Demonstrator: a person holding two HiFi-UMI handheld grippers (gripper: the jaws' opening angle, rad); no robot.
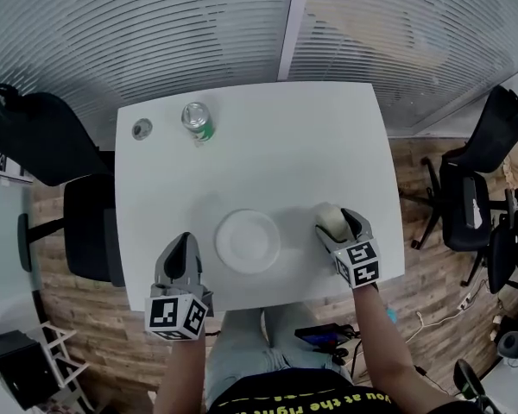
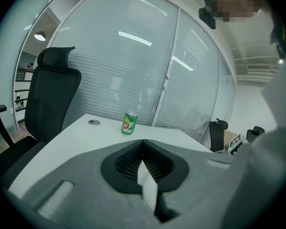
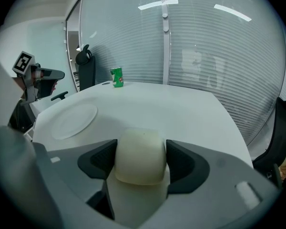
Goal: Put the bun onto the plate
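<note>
Bun point(image 3: 140, 155) pale, smooth, domed, pinched in right claw point(image 1: 337, 222) near plate point(image 1: 247, 238); left claw point(image 2: 143, 143) pressed together.

White surface point(image 1: 328, 136), squarish, seen from steeply above. Round white plate point(image 1: 248, 238) lies near the front edge, about mid-width.

Left claw point(image 1: 184, 241) is over the front-left part of the surface, just beside the plate and not touching it. Its jaws look drawn together to a narrow tip.

Right claw point(image 1: 339, 225) is to the right of the plate with a pale bun point(image 1: 330, 216) between its jaws. The bun is low on the surface, apart from the plate.

Green can point(image 1: 197, 121) stands upright at far left, with a small grey round cap point(image 1: 142, 128) just beside it. Black chair point(image 1: 86, 227) left of the surface, a second chair point(image 1: 470, 205) to the right, on a wood floor point(image 1: 432, 274).
</note>
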